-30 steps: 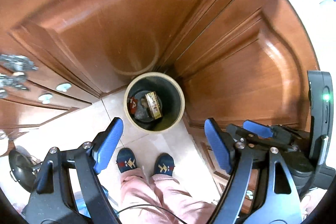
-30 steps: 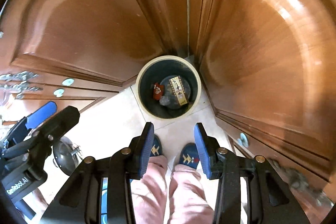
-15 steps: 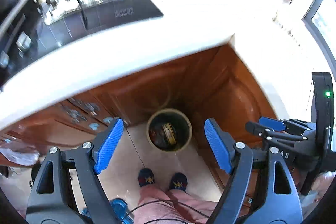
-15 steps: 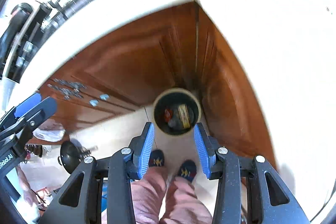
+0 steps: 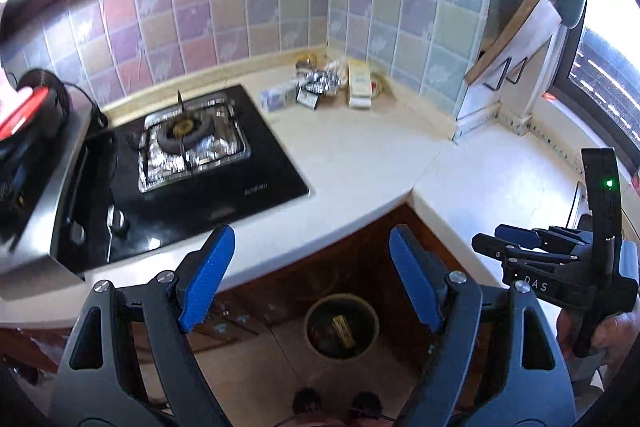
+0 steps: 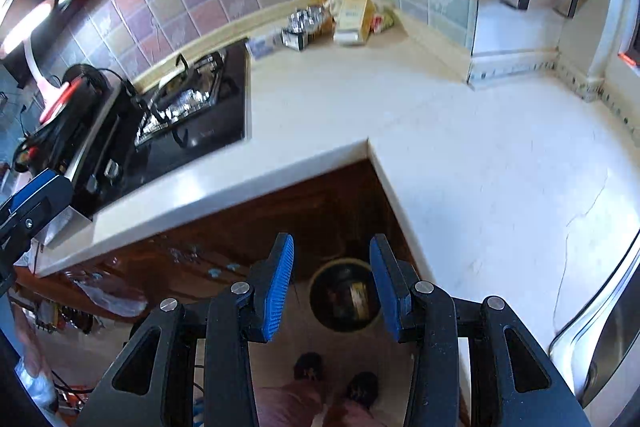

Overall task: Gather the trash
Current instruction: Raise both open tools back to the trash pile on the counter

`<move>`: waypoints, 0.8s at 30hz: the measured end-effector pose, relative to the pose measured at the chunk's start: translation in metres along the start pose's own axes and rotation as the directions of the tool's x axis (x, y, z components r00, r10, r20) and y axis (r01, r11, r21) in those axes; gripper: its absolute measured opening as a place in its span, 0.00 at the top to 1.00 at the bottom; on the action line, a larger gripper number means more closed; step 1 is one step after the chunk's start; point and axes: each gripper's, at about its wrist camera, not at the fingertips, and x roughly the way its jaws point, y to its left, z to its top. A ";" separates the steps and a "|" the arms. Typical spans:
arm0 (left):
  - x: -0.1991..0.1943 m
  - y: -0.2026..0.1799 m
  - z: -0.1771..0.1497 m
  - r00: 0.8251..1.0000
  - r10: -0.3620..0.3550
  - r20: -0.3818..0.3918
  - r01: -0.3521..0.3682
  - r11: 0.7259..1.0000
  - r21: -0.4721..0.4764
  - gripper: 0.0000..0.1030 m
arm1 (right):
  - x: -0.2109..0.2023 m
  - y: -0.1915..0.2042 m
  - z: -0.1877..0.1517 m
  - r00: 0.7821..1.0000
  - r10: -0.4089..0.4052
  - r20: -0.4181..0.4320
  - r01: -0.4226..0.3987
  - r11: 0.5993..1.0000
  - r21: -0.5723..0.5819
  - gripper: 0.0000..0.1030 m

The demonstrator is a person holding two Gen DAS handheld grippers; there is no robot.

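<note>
Both tools have risen from the bin to counter height. Left wrist view: left tool [image 5: 310,267] gapes wide, empty; trash bin [image 5: 341,323] sits on the floor below, wrappers [image 5: 352,85] clutter the counter [image 5: 360,155] corner beside the stove [image 5: 192,163]. Right wrist view: right tool [image 6: 331,275] stands narrower, holding nothing, framing the trash bin [image 6: 344,297].

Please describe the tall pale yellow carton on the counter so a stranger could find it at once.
Look at the cream L-shaped countertop, then its far corner under the pastel tiled wall. Among the clutter there, the tall pale yellow carton lies right of the crinkled silver foil cups; it is the largest, plainest item.
</note>
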 end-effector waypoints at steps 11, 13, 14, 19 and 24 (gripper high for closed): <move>-0.005 0.012 0.088 0.994 0.105 0.040 -0.107 0.993 0.046 0.24 | -0.041 -0.005 0.086 0.986 0.025 0.168 -0.015 0.998 -0.060 0.50; 0.002 0.022 0.106 0.992 0.115 0.049 -0.118 0.991 0.058 0.24 | -0.041 0.000 0.110 0.982 0.035 0.187 -0.024 0.998 -0.060 0.49; 0.009 0.027 0.118 0.991 0.123 0.054 -0.126 0.990 0.065 0.24 | -0.037 0.003 0.122 0.980 0.043 0.193 -0.033 0.998 -0.056 0.49; 0.061 0.052 0.170 0.993 0.111 0.040 -0.115 0.989 0.093 0.24 | -0.010 0.020 0.183 0.978 0.041 0.207 -0.031 0.998 -0.048 0.44; 0.149 0.073 0.216 0.998 0.059 -0.026 -0.055 0.988 0.142 0.24 | 0.045 0.036 0.253 0.985 0.019 0.169 -0.017 1.000 -0.013 0.44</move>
